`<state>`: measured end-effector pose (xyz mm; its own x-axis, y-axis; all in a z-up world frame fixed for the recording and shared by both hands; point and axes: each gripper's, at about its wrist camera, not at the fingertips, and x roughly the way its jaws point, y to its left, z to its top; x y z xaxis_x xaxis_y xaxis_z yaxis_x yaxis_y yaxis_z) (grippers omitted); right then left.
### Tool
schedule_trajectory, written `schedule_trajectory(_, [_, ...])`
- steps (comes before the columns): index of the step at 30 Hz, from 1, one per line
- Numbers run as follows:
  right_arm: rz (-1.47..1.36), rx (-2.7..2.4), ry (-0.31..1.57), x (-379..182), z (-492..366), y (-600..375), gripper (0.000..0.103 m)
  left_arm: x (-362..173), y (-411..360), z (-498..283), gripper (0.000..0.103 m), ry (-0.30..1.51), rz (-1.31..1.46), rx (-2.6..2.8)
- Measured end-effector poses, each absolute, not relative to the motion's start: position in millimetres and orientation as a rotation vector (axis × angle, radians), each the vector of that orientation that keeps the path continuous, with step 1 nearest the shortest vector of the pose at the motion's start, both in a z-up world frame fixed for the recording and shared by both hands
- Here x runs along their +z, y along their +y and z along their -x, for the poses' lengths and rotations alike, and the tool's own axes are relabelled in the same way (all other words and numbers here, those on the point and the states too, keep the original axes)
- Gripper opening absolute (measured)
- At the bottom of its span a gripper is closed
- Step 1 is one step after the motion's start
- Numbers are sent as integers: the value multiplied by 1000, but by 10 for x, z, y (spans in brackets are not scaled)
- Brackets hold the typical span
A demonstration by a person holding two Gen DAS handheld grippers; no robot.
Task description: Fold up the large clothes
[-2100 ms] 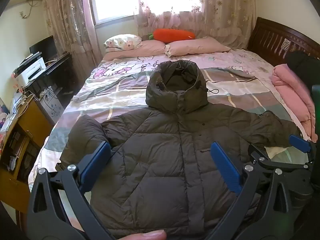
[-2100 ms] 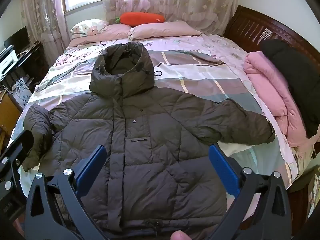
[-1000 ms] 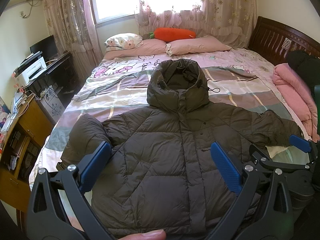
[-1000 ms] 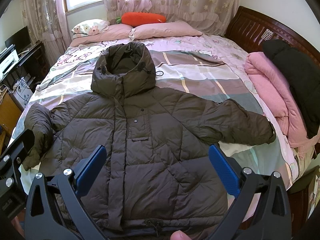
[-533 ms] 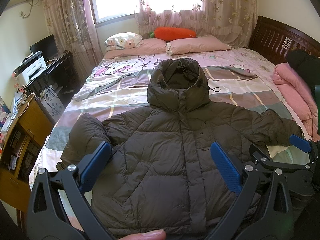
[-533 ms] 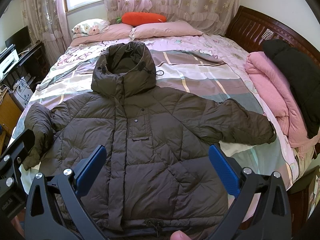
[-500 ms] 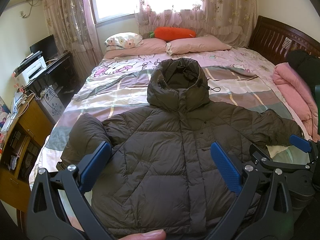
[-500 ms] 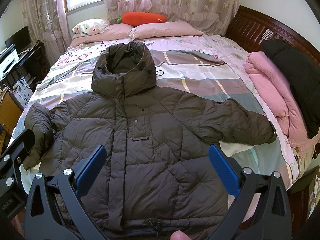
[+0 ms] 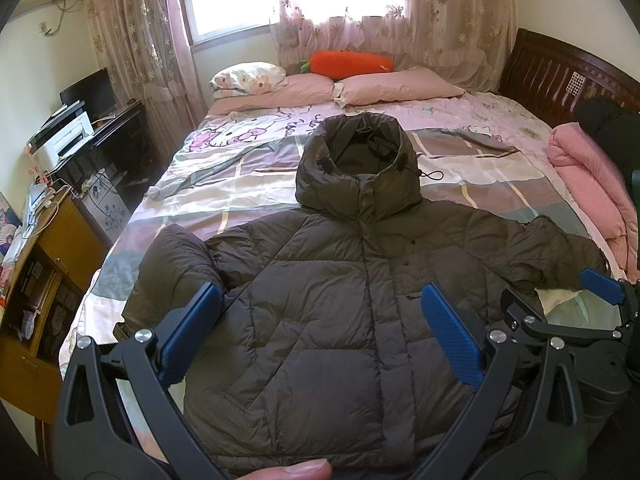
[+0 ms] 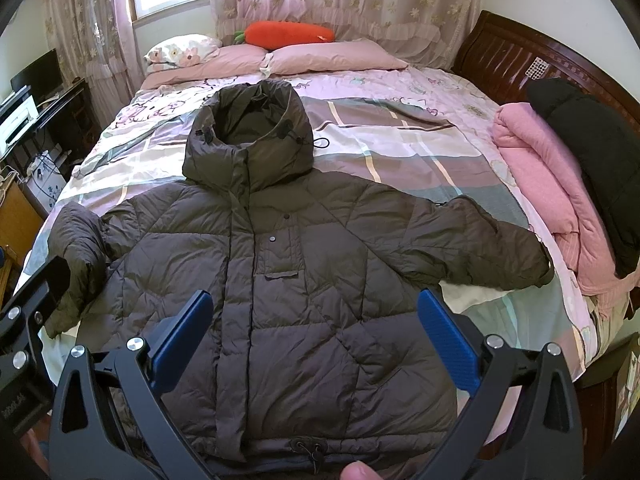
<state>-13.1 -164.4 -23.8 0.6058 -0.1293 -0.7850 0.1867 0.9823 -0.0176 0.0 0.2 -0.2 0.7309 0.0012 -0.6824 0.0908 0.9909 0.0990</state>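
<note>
- Sunlit bedroom, seen from the left wrist: a wide bed [image 9: 248,184] with a pink cartoon-print sheet runs back to curtained windows, with pink pillows and an orange carrot cushion [image 9: 347,63] at its head.
- A dark olive puffer jacket [image 9: 360,304] lies front-up and spread flat on the near half of the bed, hood [image 9: 357,168] pointing to the pillows, zipped shut.
- The left gripper [image 9: 320,332] hovers above the jacket's lower body; its blue-padded fingers [image 9: 190,336] stand wide apart and hold nothing. A thumb tip shows at the bottom edge.
- The jacket's left-side sleeve [image 9: 172,276] is bunched and doubled at the bed's edge, near a wooden cabinet [image 9: 44,280].
- From the right wrist: the same jacket [image 10: 304,292] fills the view, hem drawcord nearest the camera, and the other sleeve [image 10: 492,248] reaches out toward a folded pink quilt [image 10: 548,184] with a black garment [image 10: 596,168] on top.
- The right gripper [image 10: 312,340] also hangs over the hem, fingers [image 10: 446,340] spread fully and empty.
- Folding has not begun, judging by the flat layout.
- Risks from here: the slick, puffy fill may slip from a shallow pinch, so a sleeve could spring back open once laid across.
- The bunched sleeve sits at the mattress edge; pulling the body sideways could drag it off the bed.
- Trapped air will likely make each fold rebound unless pressed down.
- The loose hood cord [image 10: 318,143] could snag a finger passing close.
</note>
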Motion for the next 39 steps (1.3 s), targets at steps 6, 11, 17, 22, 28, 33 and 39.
schedule_trajectory(6, [-68, -182, 904, -256, 109, -1611, 102, -9, -5, -17, 101, 752, -129, -50])
schedule_trajectory(11, [-66, -183, 905, -280, 118, -1603, 102, -37, -35, -101, 101, 752, -130, -50])
schedule_trajectory(17, [-53, -180, 890, -326, 108, -1576, 102, -133, -30, -238, 101, 756, -139, -51])
schedule_trajectory(22, [19, -145, 847, -621, 47, -1452, 102, -744, 596, -649, 101, 951, 28, -88])
schedule_trajectory(28, [13, -30, 917, -758, -63, -1376, 102, -1145, 1598, -877, 101, 1102, 333, 4])
schedule_trajectory(33, [-26, 23, 907, -674, -103, -1346, 102, -1577, 2396, -871, 101, 1145, 589, 128])
schedule_trajectory(39, [-62, 73, 971, -784, -200, -1318, 102, -2147, 3107, -1111, 101, 1168, 948, 144])
